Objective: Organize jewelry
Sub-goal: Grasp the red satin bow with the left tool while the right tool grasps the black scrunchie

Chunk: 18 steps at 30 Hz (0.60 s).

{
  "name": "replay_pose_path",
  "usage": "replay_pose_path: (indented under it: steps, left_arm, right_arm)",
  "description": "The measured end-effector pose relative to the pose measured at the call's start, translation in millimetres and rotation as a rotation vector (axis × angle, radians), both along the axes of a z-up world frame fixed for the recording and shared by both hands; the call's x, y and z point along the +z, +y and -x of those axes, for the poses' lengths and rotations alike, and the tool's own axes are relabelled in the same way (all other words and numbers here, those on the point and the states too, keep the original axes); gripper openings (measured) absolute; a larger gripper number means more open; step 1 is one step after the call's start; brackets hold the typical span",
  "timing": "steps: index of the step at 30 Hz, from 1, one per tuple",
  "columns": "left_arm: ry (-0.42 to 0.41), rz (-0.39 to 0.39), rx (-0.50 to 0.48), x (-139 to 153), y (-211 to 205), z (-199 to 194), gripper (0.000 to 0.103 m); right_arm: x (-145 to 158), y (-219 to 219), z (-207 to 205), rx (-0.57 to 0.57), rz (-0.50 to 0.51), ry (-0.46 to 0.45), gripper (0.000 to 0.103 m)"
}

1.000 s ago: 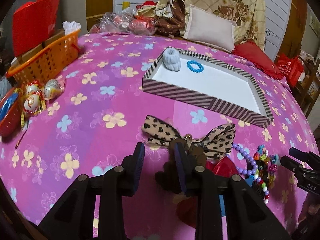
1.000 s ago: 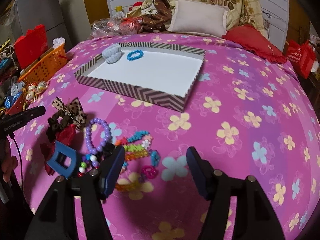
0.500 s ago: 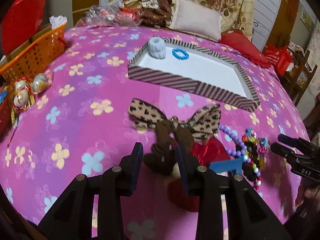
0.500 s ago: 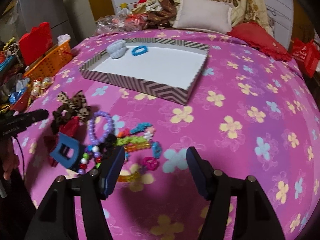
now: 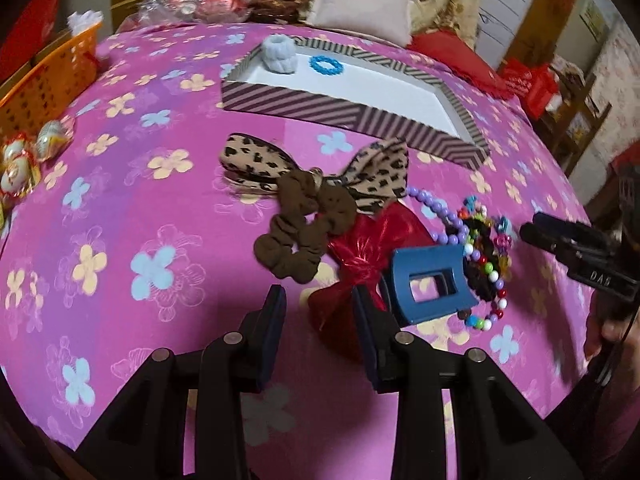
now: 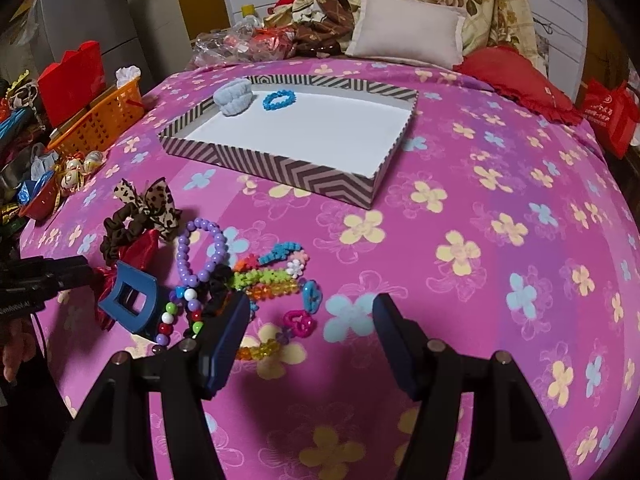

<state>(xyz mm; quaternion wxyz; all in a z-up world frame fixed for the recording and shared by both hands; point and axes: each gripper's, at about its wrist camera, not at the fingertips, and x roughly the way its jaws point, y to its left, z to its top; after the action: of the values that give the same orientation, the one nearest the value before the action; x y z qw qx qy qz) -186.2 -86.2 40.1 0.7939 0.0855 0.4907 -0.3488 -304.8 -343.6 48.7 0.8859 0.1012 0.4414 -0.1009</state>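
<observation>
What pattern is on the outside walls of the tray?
Brown-and-cream chevron stripes on the tray, clearest in the right wrist view.

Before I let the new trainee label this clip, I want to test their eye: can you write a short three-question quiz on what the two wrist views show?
1. True or false: the striped tray already holds the pale blue scrunchie and the blue bracelet.
2. What lies closest ahead of the left gripper? A) blue hair claw B) red bow C) orange basket
3. Fill in: the right gripper holds ____ between its fingers.

Key: 1 true; 2 B; 3 nothing.
</observation>
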Motion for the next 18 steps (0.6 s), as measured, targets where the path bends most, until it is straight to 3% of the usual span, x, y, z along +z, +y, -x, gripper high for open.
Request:
replay_pose_path:
  steps: [6,14,18]
  left_arm:
    - [0.036,0.003,-0.013,-7.0,-2.0,-2.9,0.035]
    - [0.048,0.006,-0.033,-11.5,-8.3,-3.8,0.036]
    - [0.040,0.004,-0.038,-13.8,-11.0,-4.2,0.036]
  right_arm:
    - [-6.7,3.4,-3.1,0.018,0.008,0.031,0.067]
    - [-6.7,7.0,-5.6,0.044,-0.084,0.005,0.067]
    - [-6.1,15.1,-11.8,0.067,-0.095,-0.010,0.060]
